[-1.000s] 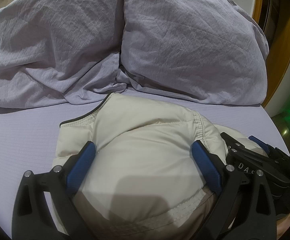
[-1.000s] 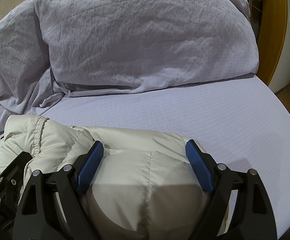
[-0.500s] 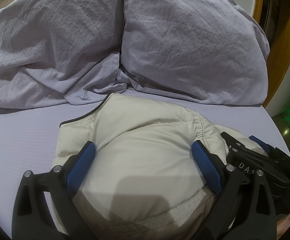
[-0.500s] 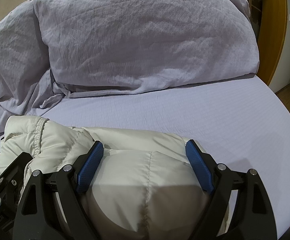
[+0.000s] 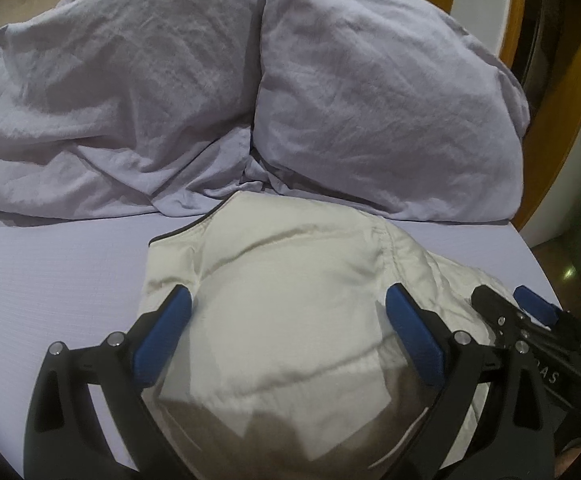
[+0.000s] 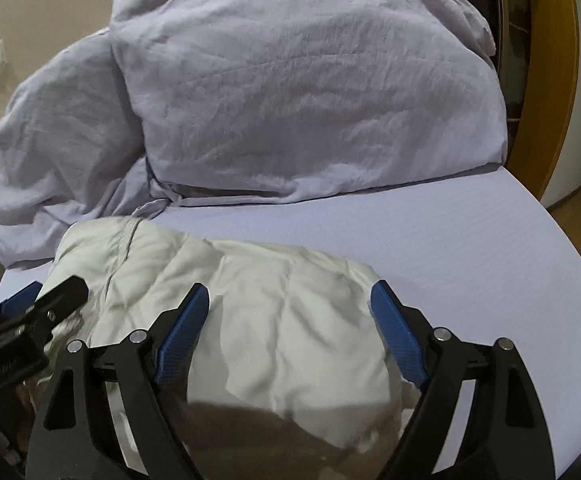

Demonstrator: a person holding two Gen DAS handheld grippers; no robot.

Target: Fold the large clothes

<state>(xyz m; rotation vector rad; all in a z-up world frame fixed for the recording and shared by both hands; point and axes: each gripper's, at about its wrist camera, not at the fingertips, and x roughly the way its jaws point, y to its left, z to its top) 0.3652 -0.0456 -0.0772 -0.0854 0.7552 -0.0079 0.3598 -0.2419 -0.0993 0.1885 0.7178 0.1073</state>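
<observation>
A lavender bed sheet (image 5: 50,280) is filling the lower half of both views, with two crumpled lavender pillows, the left pillow (image 5: 110,112) and the right pillow (image 5: 378,120), lying at twelve o'clock. A wooden door frame (image 6: 558,80) is standing at two o'clock in the right wrist view.

The cream puffer jacket (image 5: 290,300) is lying bundled on the sheet at six o'clock, its far edge just reaching the pillows in the left wrist view.

The left gripper (image 5: 288,336) is straddling the jacket's padded bulk, its blue pads (image 5: 162,332) pressing against the fabric on both sides, so it is grasping the jacket across a wide bulge. The right gripper (image 6: 288,332) is sitting beside it at four o'clock in the left wrist view; its jaws are closing around another puffed section of the jacket, whose fabric is bulging between the pads (image 6: 396,336) and touching them.
</observation>
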